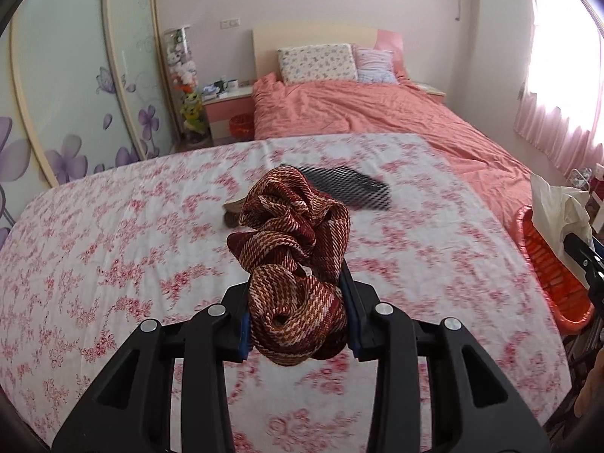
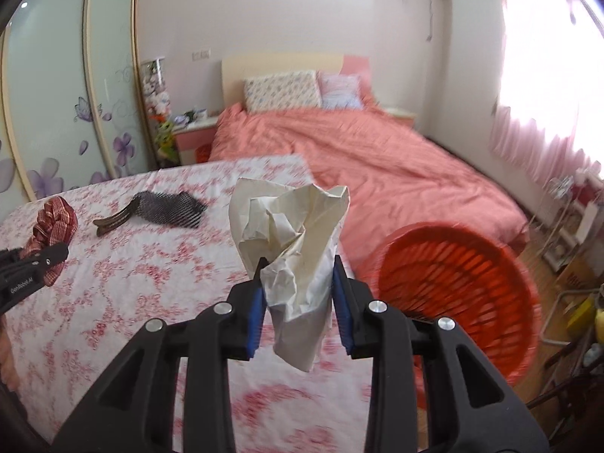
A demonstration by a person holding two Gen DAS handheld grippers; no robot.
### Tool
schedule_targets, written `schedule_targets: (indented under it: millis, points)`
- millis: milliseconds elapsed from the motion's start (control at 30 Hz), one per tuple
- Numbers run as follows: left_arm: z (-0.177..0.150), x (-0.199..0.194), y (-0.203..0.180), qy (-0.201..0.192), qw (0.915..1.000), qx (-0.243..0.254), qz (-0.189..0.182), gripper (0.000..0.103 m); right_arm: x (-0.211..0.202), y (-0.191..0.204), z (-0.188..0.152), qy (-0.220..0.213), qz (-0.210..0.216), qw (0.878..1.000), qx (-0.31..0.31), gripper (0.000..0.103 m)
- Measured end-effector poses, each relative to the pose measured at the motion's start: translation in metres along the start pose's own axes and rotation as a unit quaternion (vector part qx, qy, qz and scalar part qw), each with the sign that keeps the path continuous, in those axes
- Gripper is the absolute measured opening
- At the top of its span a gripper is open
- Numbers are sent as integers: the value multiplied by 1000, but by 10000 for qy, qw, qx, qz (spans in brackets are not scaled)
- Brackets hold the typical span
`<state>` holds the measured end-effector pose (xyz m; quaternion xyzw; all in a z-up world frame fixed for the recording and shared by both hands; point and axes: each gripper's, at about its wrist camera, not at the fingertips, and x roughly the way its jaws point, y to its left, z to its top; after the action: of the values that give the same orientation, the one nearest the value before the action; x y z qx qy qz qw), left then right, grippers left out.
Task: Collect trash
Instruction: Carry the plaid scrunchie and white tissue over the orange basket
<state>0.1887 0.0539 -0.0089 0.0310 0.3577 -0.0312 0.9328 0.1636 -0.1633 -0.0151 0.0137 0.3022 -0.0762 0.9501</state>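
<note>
Currently clamped: right gripper (image 2: 298, 290) on crumpled paper (image 2: 292, 249), left gripper (image 1: 298, 313) on red scrunchie (image 1: 294, 260). Orange basket (image 2: 453, 287) at right of frame, beside right gripper; nearer that hand.

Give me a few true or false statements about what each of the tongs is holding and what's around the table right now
1. The left tongs grip a red-and-tan woven scrunchie. True.
2. The right tongs are empty. False: they hold crumpled paper.
3. The bin is blue. False: it is an orange-red lattice basket.
4. A black mesh item lies on the floral cloth. True.
5. The paper is already inside the bin. False: it is still clamped in the tongs, beside the bin.
</note>
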Motion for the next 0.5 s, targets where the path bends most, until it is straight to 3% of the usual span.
schedule_targets:
  millis: [500]
  points:
    - [13, -35, -84, -357, 9938, 368, -988, 37, -55, -77, -7, -440, -773, 9949, 469, 33]
